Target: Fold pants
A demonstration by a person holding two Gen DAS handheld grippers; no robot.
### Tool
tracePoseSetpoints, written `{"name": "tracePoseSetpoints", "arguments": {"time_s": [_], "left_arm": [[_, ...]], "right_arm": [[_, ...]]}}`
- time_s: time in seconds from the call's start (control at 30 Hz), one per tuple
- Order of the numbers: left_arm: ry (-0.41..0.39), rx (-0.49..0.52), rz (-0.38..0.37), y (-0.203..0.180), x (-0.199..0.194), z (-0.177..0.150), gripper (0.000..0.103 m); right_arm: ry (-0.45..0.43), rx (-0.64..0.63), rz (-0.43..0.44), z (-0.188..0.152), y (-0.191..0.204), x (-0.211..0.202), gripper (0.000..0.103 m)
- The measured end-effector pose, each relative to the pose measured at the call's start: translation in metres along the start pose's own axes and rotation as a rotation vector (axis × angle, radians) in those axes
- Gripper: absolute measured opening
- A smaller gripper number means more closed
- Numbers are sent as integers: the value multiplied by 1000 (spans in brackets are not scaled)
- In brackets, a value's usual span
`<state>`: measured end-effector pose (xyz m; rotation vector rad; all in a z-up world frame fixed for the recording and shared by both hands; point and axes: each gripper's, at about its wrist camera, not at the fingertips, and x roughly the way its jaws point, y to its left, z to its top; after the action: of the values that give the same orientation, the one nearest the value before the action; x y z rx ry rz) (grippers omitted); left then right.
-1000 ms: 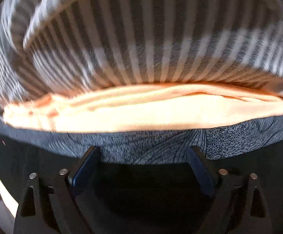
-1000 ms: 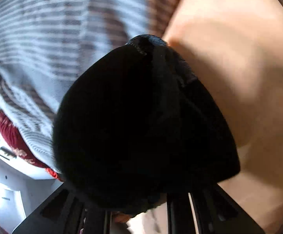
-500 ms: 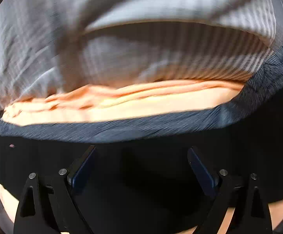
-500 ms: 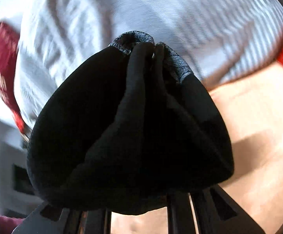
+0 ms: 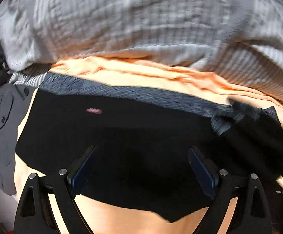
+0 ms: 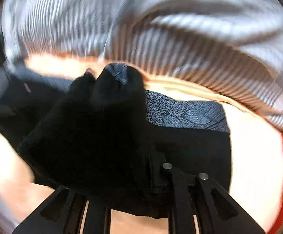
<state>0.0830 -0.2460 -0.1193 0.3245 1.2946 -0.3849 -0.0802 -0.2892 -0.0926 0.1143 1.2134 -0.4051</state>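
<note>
Bunched black pants (image 6: pixel 94 136) hide my right gripper's (image 6: pixel 129 177) fingertips; motion blur smears the striped fabric (image 6: pixel 161 39) behind.

No readable text; small pink tag (image 5: pixel 94 110) on black pants (image 5: pixel 121 136) too blurred.

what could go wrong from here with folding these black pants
The right gripper clamps a thick bunch of the black pants, so the fold may land lumpy or slip free. The left gripper is open, holding nothing, so that side could drag. The grey shirt beside the pants could get caught.
</note>
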Motion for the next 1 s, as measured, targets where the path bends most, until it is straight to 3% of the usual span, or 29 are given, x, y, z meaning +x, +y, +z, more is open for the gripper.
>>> {"name": "tracePoseSetpoints", "arguments": {"time_s": [0.07, 0.13, 0.2, 0.33, 0.47, 0.57, 0.67, 0.73, 0.83, 0.87, 0.9, 1.0], "left_arm": [[9, -14, -10, 15, 3, -4, 94], [18, -22, -15, 26, 7, -7, 94], [24, -25, -27, 33, 5, -10, 94], [33, -8, -72, 26, 5, -5, 94], [35, 65, -178, -5, -7, -5, 94], [41, 117, -274, -39, -15, -5, 94], [49, 147, -369, -70, -19, -7, 93], [62, 185, -388, -90, -15, -8, 90], [119, 209, -393, -110, 1, -11, 50], [155, 207, -404, -114, 9, -12, 18], [178, 207, -401, -116, 15, -14, 7], [149, 204, -411, -117, 6, -21, 7]], "right_arm": [[13, -87, -124, -9, 25, 14, 26], [-4, -148, -193, -11, 45, 13, 43], [-31, -208, -196, -15, 67, 7, 54], [-87, -302, -145, -29, 75, -34, 58], [-71, -186, -67, -34, 30, -61, 61], [-31, 0, -2, -44, -15, -76, 62], [4, 112, 11, -49, -37, -73, 62], [24, 170, 21, -55, -52, -72, 61], [55, 217, 43, -57, -60, -59, 61], [64, 231, 56, -58, -62, -56, 61], [71, 246, 69, -58, -64, -53, 61], [87, 297, 114, -60, -71, -46, 57]]}}
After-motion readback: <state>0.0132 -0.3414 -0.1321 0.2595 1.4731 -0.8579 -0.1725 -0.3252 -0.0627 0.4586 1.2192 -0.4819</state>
